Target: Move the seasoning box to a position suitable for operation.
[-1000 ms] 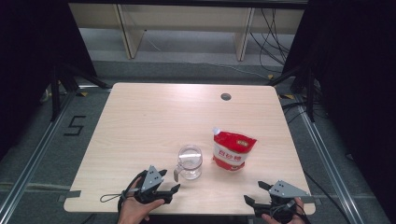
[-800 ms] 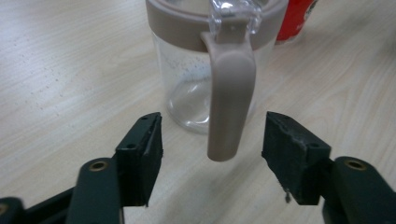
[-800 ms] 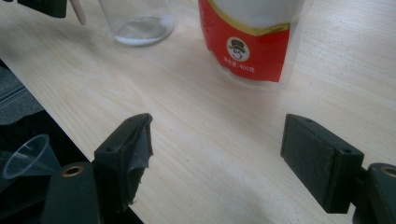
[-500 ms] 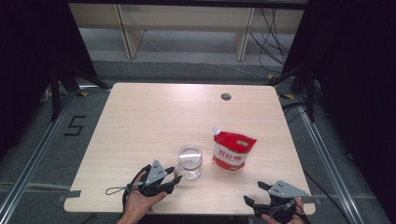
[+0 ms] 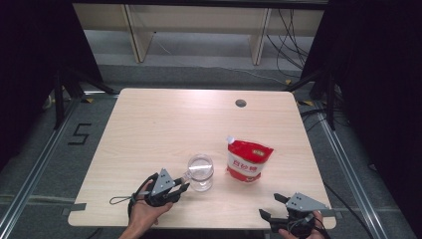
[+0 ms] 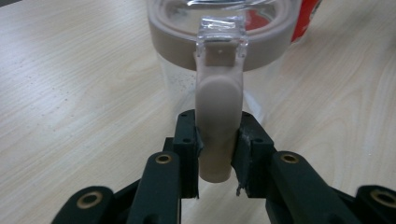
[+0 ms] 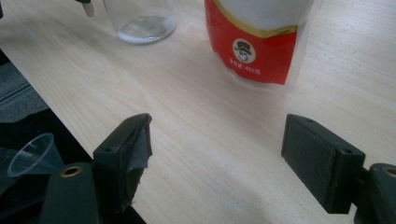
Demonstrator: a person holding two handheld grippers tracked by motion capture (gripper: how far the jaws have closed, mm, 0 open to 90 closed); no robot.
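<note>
**Left gripper closes on the jar's handle**

The left gripper (image 6: 217, 156) has just been closing, and its pads now clamp the beige handle (image 6: 218, 121) of the clear jar (image 5: 200, 172) from both sides. The jar stands upright directly ahead of the jaws on the table (image 5: 164, 129), its long axis vertical and its mouth facing up. The handle hangs down the jar's near side, running top to bottom and pointing back toward the left gripper. The grip sits on the handle's lower part, with the tip poking out just below the pads.

The right gripper (image 7: 217, 154) rests near the table's front edge with its jaws wide apart and nothing between them. The red pouch (image 7: 257, 39) stands ahead of it, with the jar farther off to its left.

The main risk is the low hold. The handle joins the jar at the beige rim band (image 6: 224, 44), so lifting from the lower end could let the jar swing or tilt about the pads. The handle is smooth and rounded, so it could also slip out downward. A tilt toward the pouch, which stands just beside the jar, might knock the pouch over.
</note>
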